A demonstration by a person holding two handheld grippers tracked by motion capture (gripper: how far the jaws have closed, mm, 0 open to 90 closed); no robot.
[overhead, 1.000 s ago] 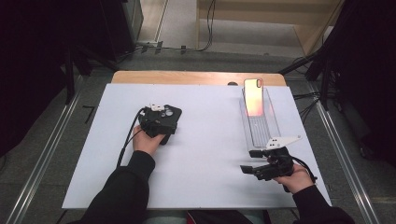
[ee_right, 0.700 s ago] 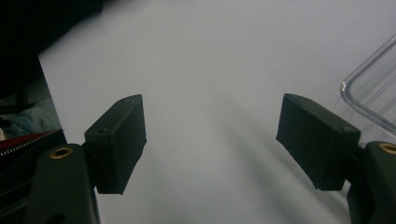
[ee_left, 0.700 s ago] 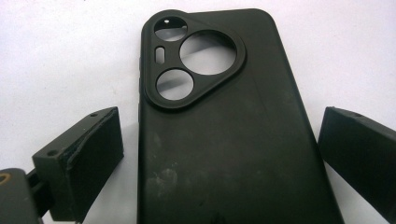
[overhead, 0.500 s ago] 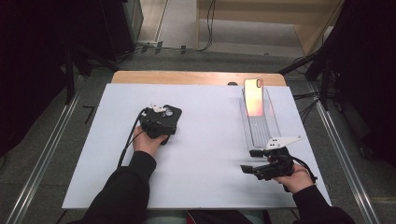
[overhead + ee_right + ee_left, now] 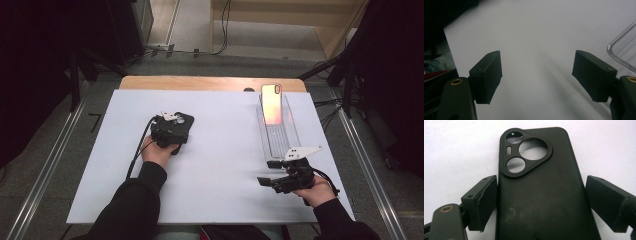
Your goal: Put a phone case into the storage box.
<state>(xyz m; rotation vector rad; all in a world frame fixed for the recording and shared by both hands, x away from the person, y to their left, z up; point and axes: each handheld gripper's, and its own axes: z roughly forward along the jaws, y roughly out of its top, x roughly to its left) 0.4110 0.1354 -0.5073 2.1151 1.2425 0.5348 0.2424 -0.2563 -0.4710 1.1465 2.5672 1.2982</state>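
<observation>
A black phone case (image 5: pixel 541 202) lies back up on the white table (image 5: pixel 461 150), its camera cutouts pointing away from me. My left gripper (image 5: pixel 541 180) straddles it, open: the left jaw sits at the case's edge and the right jaw stands a sliver off. In the high view that left gripper (image 5: pixel 172 127) covers most of the case (image 5: pixel 187 121) at centre left. My right gripper (image 5: pixel 265 172) hovers near the front right, pointing left. In its own view the right gripper (image 5: pixel 536 67) is open, with only bare table between its jaws.
A clear plastic tray (image 5: pixel 295 135) runs front to back at the right. A phone (image 5: pixel 271 103) with an orange-pink sheen leans up at its far end. The tray's corner (image 5: pixel 624 47) lies just beyond my right gripper. A wooden strip (image 5: pixel 210 83) borders the far edge.
</observation>
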